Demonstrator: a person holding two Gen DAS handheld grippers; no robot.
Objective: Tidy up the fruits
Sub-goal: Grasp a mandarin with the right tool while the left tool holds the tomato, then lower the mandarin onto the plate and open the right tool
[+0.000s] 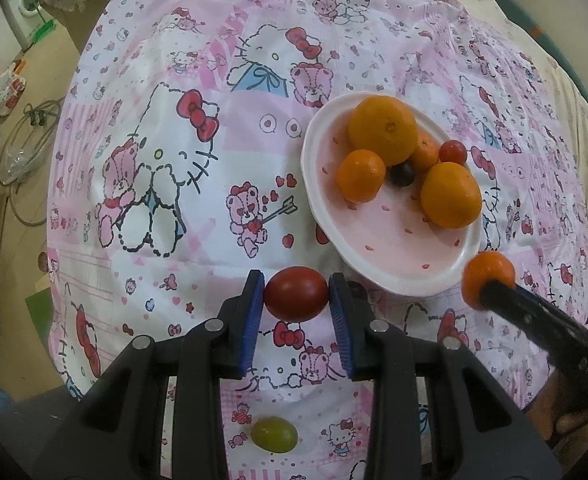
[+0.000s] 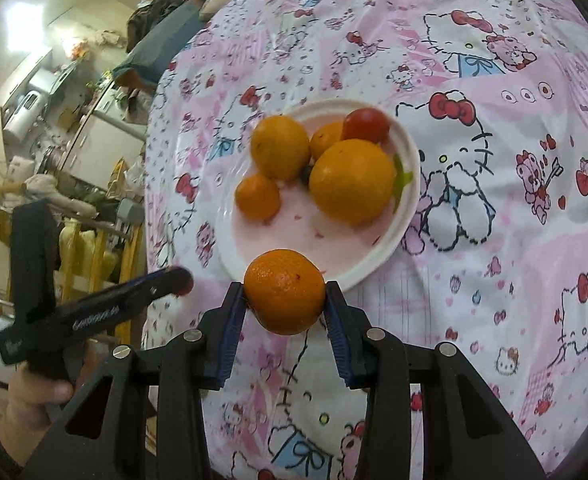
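My left gripper (image 1: 296, 296) is shut on a red cherry tomato (image 1: 296, 293), held above the cloth just left of the pink plate (image 1: 393, 272). My right gripper (image 2: 285, 300) is shut on a small orange (image 2: 285, 291) at the plate's near rim (image 2: 373, 264); that orange also shows in the left wrist view (image 1: 487, 276). The plate holds several oranges (image 1: 382, 129), a red tomato (image 1: 452, 152) and a dark grape (image 1: 402, 173). A green grape (image 1: 274, 435) lies on the cloth below my left gripper.
A Hello Kitty tablecloth (image 1: 166, 184) covers the round table. Beyond the table's left edge are the floor, cables and a washing machine (image 1: 26, 4). Cluttered shelves and a rack (image 2: 74, 184) stand beside the table in the right wrist view.
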